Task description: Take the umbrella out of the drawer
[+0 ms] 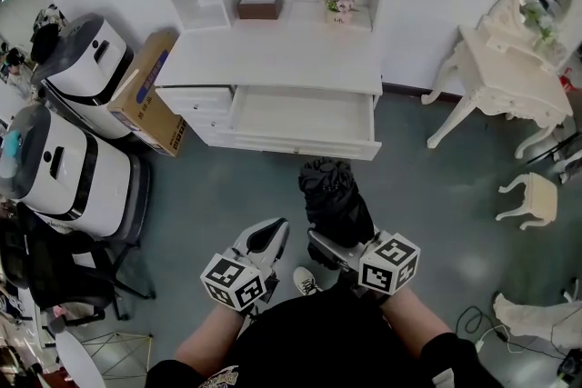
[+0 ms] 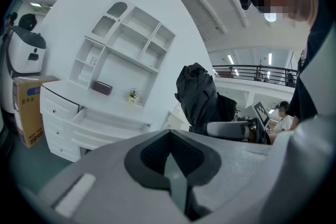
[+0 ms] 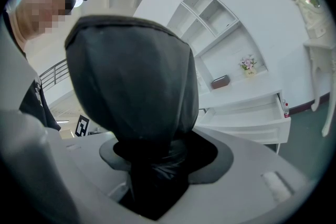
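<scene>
A folded black umbrella (image 1: 335,195) is in the air in front of the white desk, below its open drawer (image 1: 305,116). My right gripper (image 1: 332,248) is shut on the umbrella's lower end, and the bundle stands up out of the jaws (image 3: 136,92). The drawer (image 3: 252,115) looks empty inside. My left gripper (image 1: 268,238) is beside the right one, shut with nothing in it (image 2: 170,162). In the left gripper view the umbrella (image 2: 202,99) shows to the right, apart from the left jaws.
The desk carries a brown box (image 1: 260,5) and a small flower pot (image 1: 341,3). A cardboard box (image 1: 145,95) and two white machines (image 1: 77,59) stand on the left. On the right are a white dressing table (image 1: 514,77) and a stool (image 1: 532,195).
</scene>
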